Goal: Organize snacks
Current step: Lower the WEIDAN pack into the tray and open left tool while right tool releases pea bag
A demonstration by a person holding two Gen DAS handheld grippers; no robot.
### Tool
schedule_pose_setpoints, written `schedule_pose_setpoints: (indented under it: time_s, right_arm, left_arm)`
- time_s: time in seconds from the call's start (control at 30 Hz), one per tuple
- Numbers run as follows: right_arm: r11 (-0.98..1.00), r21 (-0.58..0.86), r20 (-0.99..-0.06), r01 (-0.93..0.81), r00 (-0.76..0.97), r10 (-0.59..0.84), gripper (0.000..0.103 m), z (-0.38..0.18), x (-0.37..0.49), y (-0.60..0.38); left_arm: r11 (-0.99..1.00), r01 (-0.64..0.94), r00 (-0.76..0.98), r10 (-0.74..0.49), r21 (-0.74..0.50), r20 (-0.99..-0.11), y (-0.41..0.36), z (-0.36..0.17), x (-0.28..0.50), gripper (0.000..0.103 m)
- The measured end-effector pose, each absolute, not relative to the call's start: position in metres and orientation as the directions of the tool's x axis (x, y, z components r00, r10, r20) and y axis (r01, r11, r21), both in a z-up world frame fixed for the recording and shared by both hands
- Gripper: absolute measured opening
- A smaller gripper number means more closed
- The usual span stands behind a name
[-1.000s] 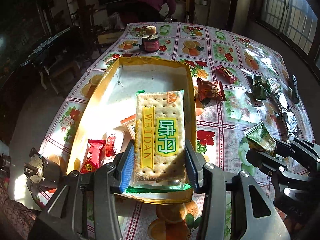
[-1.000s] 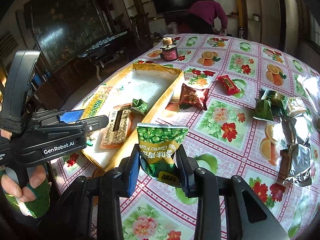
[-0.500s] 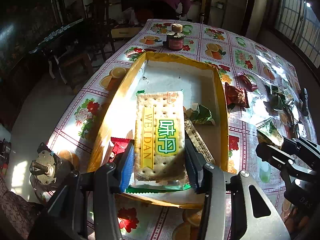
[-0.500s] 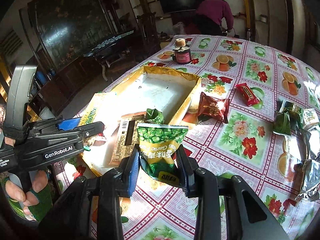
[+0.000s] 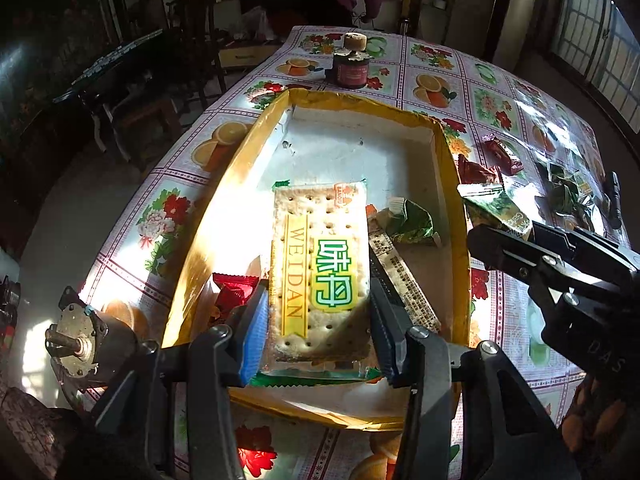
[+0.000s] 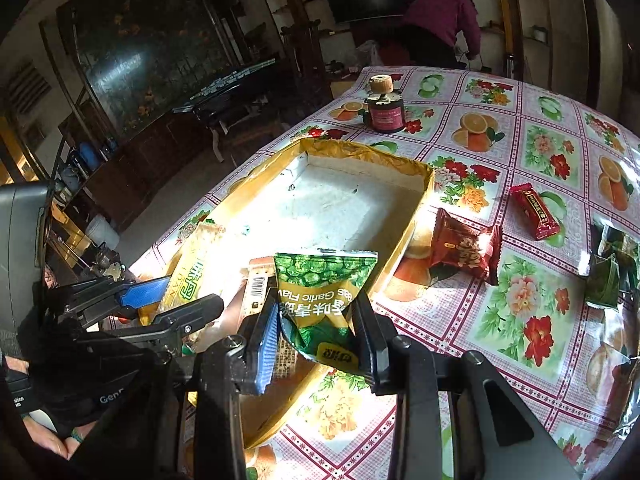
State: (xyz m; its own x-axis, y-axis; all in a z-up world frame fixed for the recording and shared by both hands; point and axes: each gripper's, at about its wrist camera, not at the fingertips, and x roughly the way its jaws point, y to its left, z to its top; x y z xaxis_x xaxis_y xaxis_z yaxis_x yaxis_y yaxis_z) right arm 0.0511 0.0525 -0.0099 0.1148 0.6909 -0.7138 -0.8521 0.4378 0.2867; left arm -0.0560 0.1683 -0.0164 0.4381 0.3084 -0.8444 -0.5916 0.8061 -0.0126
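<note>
While both tongs hang above the yellow tray (image 5: 448, 168), left gripper (image 5: 316, 316) pinching a cracker pack (image 5: 320, 264) over its near end, right gripper (image 6: 316, 344) pinching a green pea bag (image 6: 320, 280) over the tray's right wall, red snacks (image 6: 464, 250) on the tablecloth (image 6: 520, 320) beside.

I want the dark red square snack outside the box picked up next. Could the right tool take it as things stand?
Probably not yet. The right tool is already shut on the green pea packet, so it has no free grip. The red snack itself lies uncovered on the tablecloth beside the box.
</note>
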Motion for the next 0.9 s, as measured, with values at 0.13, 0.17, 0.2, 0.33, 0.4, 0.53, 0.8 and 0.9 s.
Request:
schedule_pose_setpoints:
  time_s: [0.13, 0.17, 0.2, 0.33, 0.4, 0.53, 0.8, 0.9]
  right_arm:
    - [0.444, 0.290, -0.713, -0.848, 0.118, 0.691, 0.034, -0.010, 0.065, 0.067]
    - [0.445, 0.286, -0.715, -0.848, 0.120, 0.689, 0.034, -0.010, 0.068, 0.073]
    - [0.447, 0.283, -0.716, -0.849, 0.123, 0.687, 0.034, -0.011, 0.072, 0.079]
    - [0.441, 0.286, -0.728, -0.851, 0.107, 0.677, 0.034, -0.018, 0.088, 0.105]
    - [0.439, 0.277, -0.736, -0.855, 0.105, 0.668, 0.034, -0.022, 0.093, 0.117]
    - [0.438, 0.257, -0.757, -0.862, 0.102, 0.645, 0.034, -0.033, 0.100, 0.135]
    - [0.444, 0.256, -0.783, -0.859, 0.085, 0.617, 0.036, -0.050, 0.106, 0.143]
    - [0.457, 0.255, -0.779, -0.852, 0.099, 0.619, 0.036, -0.047, 0.108, 0.139]
  left_arm:
    - [0.811, -0.585, 0.432, 0.295, -0.017, -0.852, 0.169, -0.022, -0.049, 0.048]
    - [0.812, -0.584, 0.431, 0.292, -0.017, -0.854, 0.169, -0.023, -0.048, 0.048]
    - [0.813, -0.582, 0.430, 0.290, -0.017, -0.855, 0.170, -0.023, -0.046, 0.048]
    - [0.817, -0.576, 0.427, 0.285, -0.015, -0.858, 0.170, -0.026, -0.037, 0.048]
    - [0.817, -0.576, 0.421, 0.284, -0.012, -0.861, 0.172, -0.028, -0.034, 0.048]
    - [0.814, -0.581, 0.402, 0.280, -0.007, -0.872, 0.176, -0.037, -0.028, 0.048]
    - [0.807, -0.591, 0.382, 0.276, -0.003, -0.882, 0.182, -0.044, -0.026, 0.048]
    - [0.802, -0.598, 0.371, 0.288, 0.010, -0.883, 0.182, -0.043, -0.026, 0.054]
